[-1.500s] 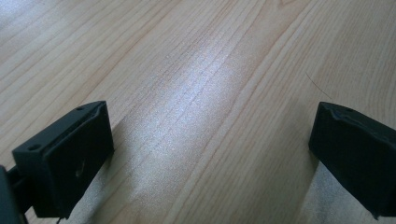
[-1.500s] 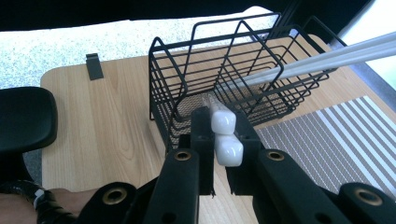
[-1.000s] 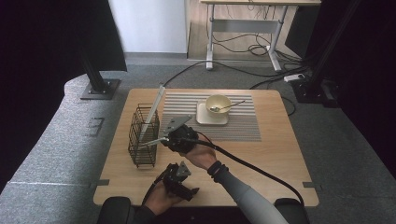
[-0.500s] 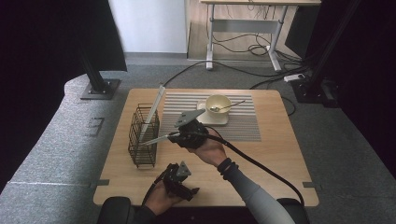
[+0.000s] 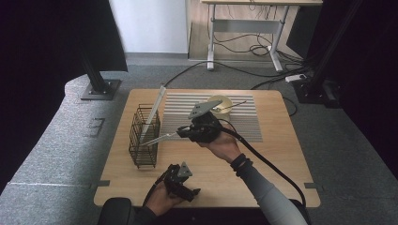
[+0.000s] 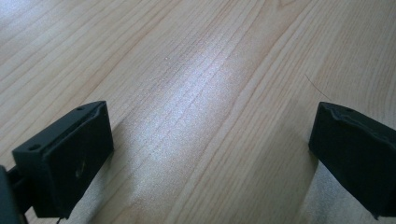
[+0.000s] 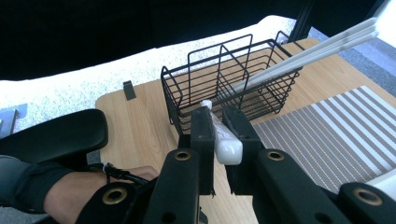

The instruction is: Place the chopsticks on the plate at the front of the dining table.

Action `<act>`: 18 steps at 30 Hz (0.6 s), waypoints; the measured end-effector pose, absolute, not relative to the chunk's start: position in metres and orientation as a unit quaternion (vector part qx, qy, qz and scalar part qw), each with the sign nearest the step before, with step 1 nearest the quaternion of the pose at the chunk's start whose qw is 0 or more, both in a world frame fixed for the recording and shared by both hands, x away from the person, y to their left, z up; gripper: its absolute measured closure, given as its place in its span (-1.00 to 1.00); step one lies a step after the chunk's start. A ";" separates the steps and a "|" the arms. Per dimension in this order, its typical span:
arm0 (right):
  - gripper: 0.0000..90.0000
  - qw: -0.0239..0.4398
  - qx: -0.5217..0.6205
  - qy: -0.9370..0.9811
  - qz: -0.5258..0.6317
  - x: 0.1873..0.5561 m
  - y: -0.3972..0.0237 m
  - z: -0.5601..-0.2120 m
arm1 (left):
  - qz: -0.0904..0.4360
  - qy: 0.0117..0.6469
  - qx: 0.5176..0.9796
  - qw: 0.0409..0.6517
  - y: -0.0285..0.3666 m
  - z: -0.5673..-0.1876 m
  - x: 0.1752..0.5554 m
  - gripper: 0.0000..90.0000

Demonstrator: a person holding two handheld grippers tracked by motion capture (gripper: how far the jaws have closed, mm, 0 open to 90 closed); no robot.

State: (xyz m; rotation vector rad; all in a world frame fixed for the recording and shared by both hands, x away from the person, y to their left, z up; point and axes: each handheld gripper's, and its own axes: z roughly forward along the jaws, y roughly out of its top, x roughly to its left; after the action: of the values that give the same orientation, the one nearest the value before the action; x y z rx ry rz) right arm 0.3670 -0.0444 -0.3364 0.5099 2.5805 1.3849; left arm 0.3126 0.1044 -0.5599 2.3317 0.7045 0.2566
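My right gripper (image 5: 182, 132) hovers over the left part of the striped mat (image 5: 248, 123), shut on a long white utensil (image 5: 157, 138) that points left at the black wire basket (image 5: 143, 140). In the right gripper view the jaws (image 7: 217, 115) pinch that white utensil (image 7: 226, 144) near its rounded end, with the basket (image 7: 224, 88) just beyond. A pair of white chopsticks (image 5: 155, 110) leans in the basket. Near the table's front edge my left gripper (image 5: 180, 180) rests low, its jaws (image 6: 210, 149) open over bare wood.
A pale bowl (image 5: 221, 101) with a thin utensil across it stands at the back of the mat, partly behind my right gripper's grey plate. The wooden table (image 5: 281, 159) sits on grey carpet. A black cable (image 5: 267, 164) trails along my right forearm.
My right gripper has risen and moved right, away from the basket, carrying the white utensil with it. The left gripper has stayed put.
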 end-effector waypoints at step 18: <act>0.83 0.102 0.171 0.846 0.494 0.353 -0.085 -0.303 | 0.097 0.268 0.896 0.339 0.104 -0.560 0.314 -1.00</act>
State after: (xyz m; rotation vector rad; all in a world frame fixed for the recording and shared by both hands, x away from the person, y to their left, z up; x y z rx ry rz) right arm 0.3529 -0.0851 -0.3031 0.5057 2.4983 1.4577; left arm 0.3137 0.1040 -0.5598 2.3339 0.6972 0.2529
